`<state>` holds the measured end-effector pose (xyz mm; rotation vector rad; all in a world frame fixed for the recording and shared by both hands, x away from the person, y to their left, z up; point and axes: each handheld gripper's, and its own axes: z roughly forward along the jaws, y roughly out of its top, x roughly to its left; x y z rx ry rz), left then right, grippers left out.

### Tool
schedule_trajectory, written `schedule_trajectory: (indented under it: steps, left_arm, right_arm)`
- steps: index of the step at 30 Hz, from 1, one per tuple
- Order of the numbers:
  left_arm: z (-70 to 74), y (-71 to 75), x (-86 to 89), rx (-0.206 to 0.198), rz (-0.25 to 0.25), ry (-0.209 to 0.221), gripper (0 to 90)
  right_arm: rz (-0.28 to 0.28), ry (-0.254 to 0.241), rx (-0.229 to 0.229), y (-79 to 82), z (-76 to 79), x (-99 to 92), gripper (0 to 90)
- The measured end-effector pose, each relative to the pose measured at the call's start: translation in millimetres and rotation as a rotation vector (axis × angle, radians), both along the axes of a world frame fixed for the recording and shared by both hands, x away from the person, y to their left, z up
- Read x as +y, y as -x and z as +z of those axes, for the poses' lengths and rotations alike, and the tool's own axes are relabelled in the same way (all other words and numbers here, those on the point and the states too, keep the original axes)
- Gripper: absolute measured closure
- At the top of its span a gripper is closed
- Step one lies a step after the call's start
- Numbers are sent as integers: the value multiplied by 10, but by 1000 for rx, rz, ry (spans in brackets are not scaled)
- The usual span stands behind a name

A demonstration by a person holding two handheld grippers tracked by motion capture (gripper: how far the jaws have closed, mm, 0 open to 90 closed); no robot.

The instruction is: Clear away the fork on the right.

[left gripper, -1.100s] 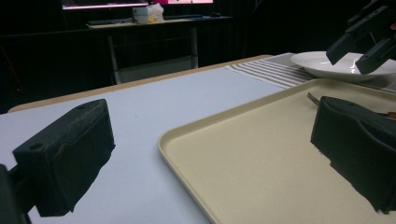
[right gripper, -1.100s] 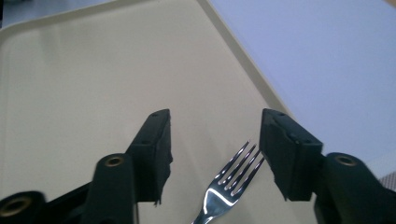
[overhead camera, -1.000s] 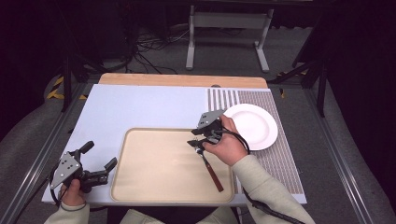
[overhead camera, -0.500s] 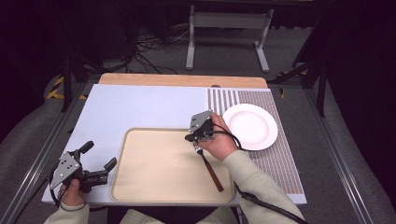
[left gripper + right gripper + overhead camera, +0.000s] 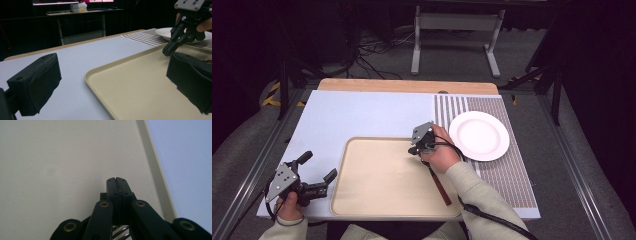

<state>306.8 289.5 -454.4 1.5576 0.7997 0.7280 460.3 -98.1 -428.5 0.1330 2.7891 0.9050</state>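
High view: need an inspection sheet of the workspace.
Surface: table, pale blue cover; striped mat at right.
Job's things: beige tray; brown-handled utensil on the tray's right side, head hidden under the hand.
Clutter: white plate, empty.
Grippers: left gripper open, left of the tray; right gripper shut, empty, over the tray.
Cables: one trails from each gripper; floor cables behind the table.
Surroundings: metal stand, dark room.

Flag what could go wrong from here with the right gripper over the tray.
1. The right gripper is shut with nothing seen between its jaws, while the utensil lies back under the hand. This is probably an empty grip.
2. Its tips are close above the tray; pushing lower could scrape or shove it.
3. The plate is just beside that hand, so a sideways swing might knock it.
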Motion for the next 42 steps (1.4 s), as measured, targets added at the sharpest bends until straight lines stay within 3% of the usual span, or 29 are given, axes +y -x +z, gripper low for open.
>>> schedule_trajectory:
  steps: [13, 15, 30, 42]
  left_arm:
    - [1, 0, -1, 0, -1, -2, 0]
    - [2, 0, 1, 1, -2, -2, 0]
    - [0, -5, -4, 1, -3, -4, 0]
    - [0, -5, -3, 1, -2, -3, 0]
  right_arm:
    - [-26, 30, -1, -32, -63, -21, 900]
    - [-37, 55, -13, -37, -66, -35, 900]
    - [-126, 104, -15, -101, -45, -298, 900]
    - [-165, 108, -13, -132, -37, -442, 900]
